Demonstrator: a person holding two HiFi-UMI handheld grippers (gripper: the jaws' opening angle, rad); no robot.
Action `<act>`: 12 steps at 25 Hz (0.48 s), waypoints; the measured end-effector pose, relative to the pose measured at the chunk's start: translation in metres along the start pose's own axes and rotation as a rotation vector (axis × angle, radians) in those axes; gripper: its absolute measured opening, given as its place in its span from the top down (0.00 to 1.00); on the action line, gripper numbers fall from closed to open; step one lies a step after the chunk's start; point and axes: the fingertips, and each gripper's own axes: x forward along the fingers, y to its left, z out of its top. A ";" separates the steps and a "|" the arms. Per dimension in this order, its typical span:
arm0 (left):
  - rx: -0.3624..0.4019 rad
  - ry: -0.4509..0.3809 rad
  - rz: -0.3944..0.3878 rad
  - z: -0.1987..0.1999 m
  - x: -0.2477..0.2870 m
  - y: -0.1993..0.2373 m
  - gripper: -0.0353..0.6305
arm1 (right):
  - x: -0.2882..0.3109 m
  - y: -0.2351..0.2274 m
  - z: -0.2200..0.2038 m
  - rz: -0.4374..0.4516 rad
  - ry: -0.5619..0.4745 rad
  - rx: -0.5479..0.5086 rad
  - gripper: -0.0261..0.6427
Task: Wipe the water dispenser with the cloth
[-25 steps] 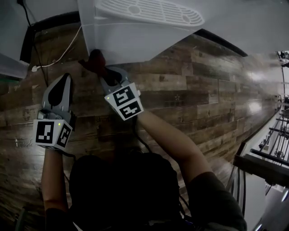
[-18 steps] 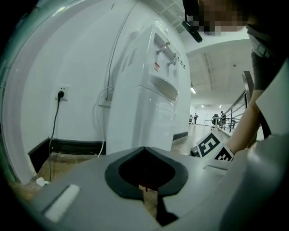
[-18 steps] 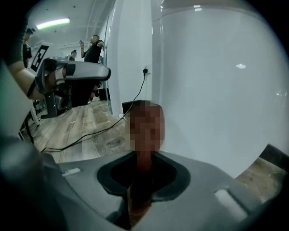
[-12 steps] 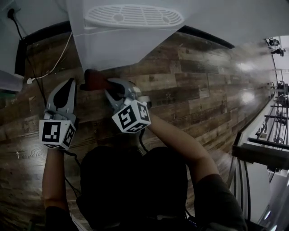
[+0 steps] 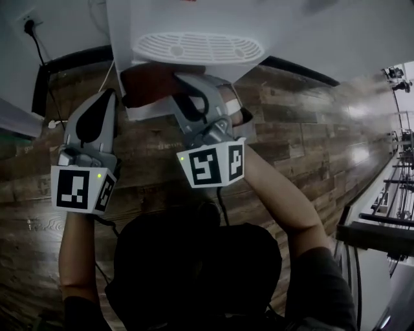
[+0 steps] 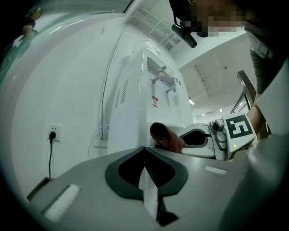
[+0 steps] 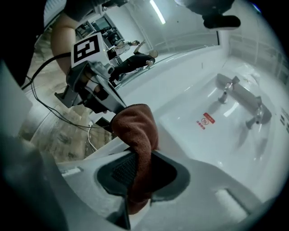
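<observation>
The white water dispenser (image 5: 162,19) stands at the top of the head view, with its slotted drip tray (image 5: 197,48) jutting out. A reddish-brown cloth (image 5: 145,84) is pressed against the dispenser's front just under the tray, and my right gripper (image 5: 173,83) is shut on it. In the right gripper view the cloth (image 7: 135,131) bulges out of the jaws, in front of the panel with two taps (image 7: 235,94). My left gripper (image 5: 107,98) hangs beside the cloth to its left, jaws shut with nothing between them; from it the cloth (image 6: 166,137) shows ahead.
A wall socket with a black plug (image 5: 29,26) and a cable (image 5: 40,52) sit left of the dispenser. Dark wood-plank floor (image 5: 304,129) spreads below. Metal racks (image 5: 388,220) stand at the far right. A red warning sticker (image 7: 205,121) marks the dispenser's front.
The right gripper has carried the cloth up the dispenser's front, from near its base to just under the drip tray. The left gripper has risen alongside it, still shut.
</observation>
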 end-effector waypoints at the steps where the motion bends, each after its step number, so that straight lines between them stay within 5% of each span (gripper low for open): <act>1: 0.004 0.006 -0.003 -0.006 0.004 0.000 0.92 | 0.003 0.009 -0.004 0.014 -0.001 -0.002 0.87; 12: 0.046 0.189 -0.021 -0.134 -0.002 0.001 0.92 | 0.034 0.165 -0.116 0.301 0.171 -0.035 0.87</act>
